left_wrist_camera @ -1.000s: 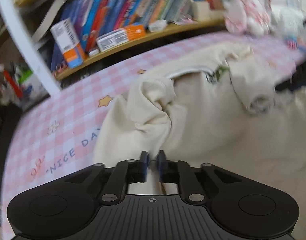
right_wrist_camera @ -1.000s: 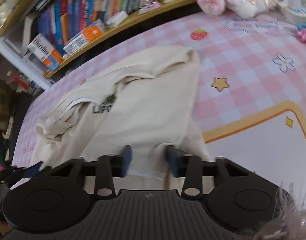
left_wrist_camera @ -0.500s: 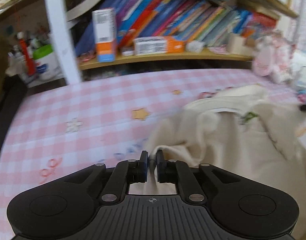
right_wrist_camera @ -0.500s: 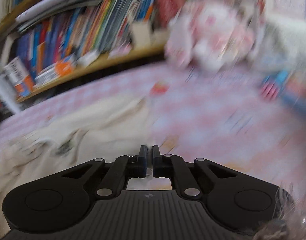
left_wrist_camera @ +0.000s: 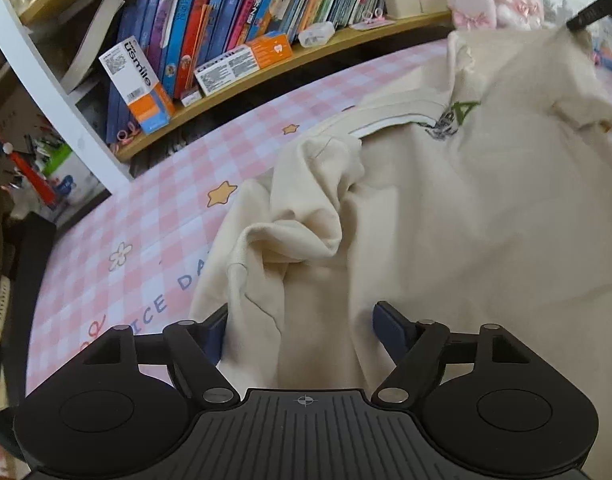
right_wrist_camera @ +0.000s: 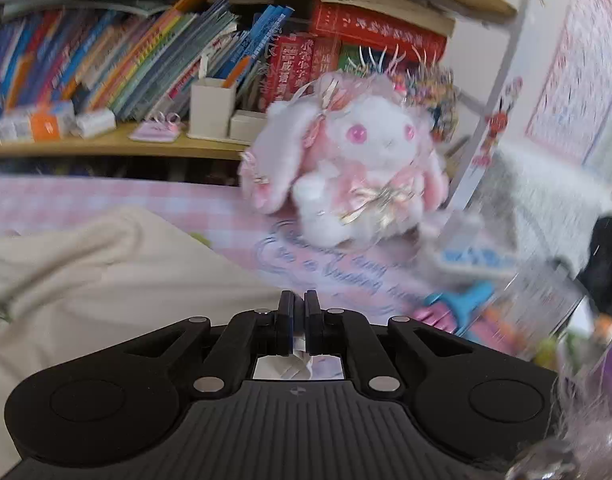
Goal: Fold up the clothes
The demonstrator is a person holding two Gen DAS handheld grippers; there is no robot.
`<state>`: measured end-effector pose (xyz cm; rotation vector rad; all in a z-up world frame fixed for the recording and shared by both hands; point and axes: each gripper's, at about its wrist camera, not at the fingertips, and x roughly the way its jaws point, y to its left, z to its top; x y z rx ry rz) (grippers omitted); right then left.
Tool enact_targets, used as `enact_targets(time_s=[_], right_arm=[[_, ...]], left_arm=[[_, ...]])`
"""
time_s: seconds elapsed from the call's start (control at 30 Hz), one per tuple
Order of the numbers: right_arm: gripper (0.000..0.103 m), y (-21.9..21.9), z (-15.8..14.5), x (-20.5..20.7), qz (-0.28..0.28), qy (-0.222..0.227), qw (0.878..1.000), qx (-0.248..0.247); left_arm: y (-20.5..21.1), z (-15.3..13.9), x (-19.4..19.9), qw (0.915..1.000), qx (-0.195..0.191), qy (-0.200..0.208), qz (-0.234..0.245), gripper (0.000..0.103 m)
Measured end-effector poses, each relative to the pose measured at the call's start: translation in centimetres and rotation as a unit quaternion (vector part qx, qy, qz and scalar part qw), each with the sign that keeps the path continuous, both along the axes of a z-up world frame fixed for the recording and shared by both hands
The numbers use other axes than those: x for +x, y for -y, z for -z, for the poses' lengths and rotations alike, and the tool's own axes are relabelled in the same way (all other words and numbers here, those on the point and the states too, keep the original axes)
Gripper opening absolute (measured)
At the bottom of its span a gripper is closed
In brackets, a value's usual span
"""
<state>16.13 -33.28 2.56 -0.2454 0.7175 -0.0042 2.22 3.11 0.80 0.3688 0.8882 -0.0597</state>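
A cream garment (left_wrist_camera: 445, 216) lies spread and rumpled over the pink checked surface (left_wrist_camera: 146, 216), covering most of the right side of the left wrist view. Its collar edge shows a white band, with a small green and dark logo (left_wrist_camera: 451, 118) just beside it, and a bunched fold of sleeve fabric (left_wrist_camera: 302, 216) rises near the cloth's left border. The far corner of the garment is drawn upward toward the top right of that view, where a dark part meets it; what that part is cannot be told. The left gripper (left_wrist_camera: 302, 326) sits low over the near hem with its fingers spread wide, cloth lying between them without being pinched. In the right wrist view the same cream cloth (right_wrist_camera: 106, 280) fills the lower left, blurred. The right gripper (right_wrist_camera: 299, 320) has its fingers pressed together, and a thin strip of pale fabric shows just behind them in the opening of the gripper body, so it appears to be pinching the garment's edge. Beyond the cloth the surface carries printed stars, a flower and lettering. A pink and white plush rabbit (right_wrist_camera: 345, 164) sits at the surface's far edge, right in front of the right gripper. Behind it runs a wooden bookshelf (left_wrist_camera: 266, 64) packed with colourful books (left_wrist_camera: 226, 20), an orange and white box (left_wrist_camera: 136, 84) and a small white container (right_wrist_camera: 212, 108).
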Motion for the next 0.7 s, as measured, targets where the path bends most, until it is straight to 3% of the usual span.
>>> enact_targets(time_s=[0.23,0.33,0.43,0.53,0.7], right_arm=[[0.005,1.2,2.2,3.7,-0.016,0.007,0.993,-0.117],[0.005,1.4,3.8,5.0,-0.014,-0.019,0.992,-0.126],[0.007,1.4,4.8,5.5,0.003,-0.047,0.992,-0.115],[0.012,1.4,3.4,3.9,0.014,-0.035,0.998,-0.044],[0.019,-2.2,1.2,-1.4,-0.062,-0.040,0.996,0.053]], left_arm=[[1.9,-0.6,-0.6,1.0000,0.005,0.002,0.005,0.076],[3.0,-0.4,-0.9,0.9998,0.013,-0.003,0.015,0.076],[3.7,-0.2,-1.3,0.9995,0.022,-0.001,0.020,0.076],[3.8,0.2,-1.5,0.9994,0.030,0.004,0.017,0.076],[3.0,0.5,-1.3,0.9993,0.032,0.015,-0.011,0.076]])
